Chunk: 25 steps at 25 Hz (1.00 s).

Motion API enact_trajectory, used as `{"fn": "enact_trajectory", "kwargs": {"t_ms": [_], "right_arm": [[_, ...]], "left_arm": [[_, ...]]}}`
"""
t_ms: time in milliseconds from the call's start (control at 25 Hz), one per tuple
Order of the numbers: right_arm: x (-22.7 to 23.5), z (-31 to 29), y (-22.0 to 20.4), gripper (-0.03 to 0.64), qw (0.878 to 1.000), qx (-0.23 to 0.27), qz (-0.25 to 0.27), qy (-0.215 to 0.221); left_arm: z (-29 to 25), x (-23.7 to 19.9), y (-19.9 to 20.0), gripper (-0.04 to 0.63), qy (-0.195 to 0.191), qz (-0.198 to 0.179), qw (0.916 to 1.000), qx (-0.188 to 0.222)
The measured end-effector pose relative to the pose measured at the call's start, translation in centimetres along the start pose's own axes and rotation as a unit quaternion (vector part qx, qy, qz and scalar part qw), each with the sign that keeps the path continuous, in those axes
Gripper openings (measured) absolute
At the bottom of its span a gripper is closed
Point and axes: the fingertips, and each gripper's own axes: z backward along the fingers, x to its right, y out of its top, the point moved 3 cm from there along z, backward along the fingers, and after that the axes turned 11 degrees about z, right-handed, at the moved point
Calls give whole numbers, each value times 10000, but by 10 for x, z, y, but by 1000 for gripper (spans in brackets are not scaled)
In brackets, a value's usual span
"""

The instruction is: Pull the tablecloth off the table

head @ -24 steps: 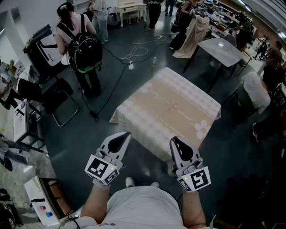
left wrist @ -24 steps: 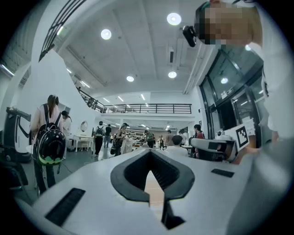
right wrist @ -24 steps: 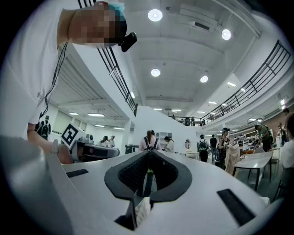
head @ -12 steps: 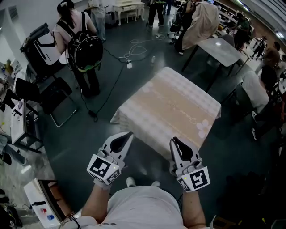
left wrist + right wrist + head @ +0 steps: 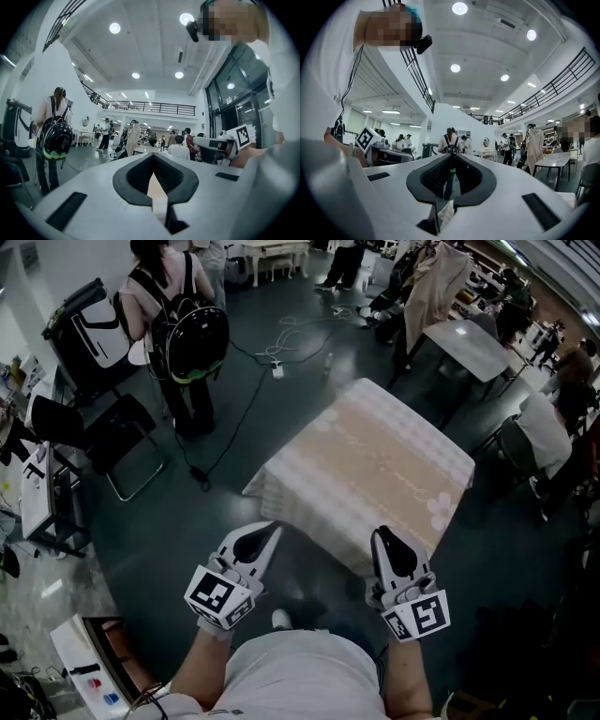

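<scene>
A beige tablecloth (image 5: 370,474) with a pale checked border and a flower print covers the square table and hangs over its edges. It lies flat, its near corner pointing toward me. My left gripper (image 5: 272,529) is shut and empty, held in the air just short of the cloth's near left edge. My right gripper (image 5: 382,532) is shut and empty too, hovering at the near right edge without touching it. In the left gripper view the jaws (image 5: 153,154) meet at the tip. The right gripper view shows its jaws (image 5: 452,155) closed the same way.
A person with a black backpack (image 5: 187,334) stands at the far left beside a black folding chair (image 5: 122,442). Cables (image 5: 281,343) run across the dark floor. A grey table (image 5: 469,338) and a chair (image 5: 525,442) stand to the right. Shelving (image 5: 42,493) lines the left.
Both grippers have stayed shut. The right one has drifted slightly right and down in the head view. The person with the backpack has moved a little farther back.
</scene>
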Motion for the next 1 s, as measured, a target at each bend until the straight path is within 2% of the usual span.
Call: {"fn": "enact_trajectory", "kwargs": {"t_ms": [480,720,1000], "right_arm": [[29,-44,-28,44,9995,-172,-265,42],[70,-83,-54,44,9989,-92,-421,200],[127,-117,-75,44,9981,-21,-529,329]], "left_arm": [[-20,-41,-6,11,276,176,9992,-236],[-66,-68,-5,11,480,167,9983,-281],[-122,-79,3,11,680,99,9970,-354]]}}
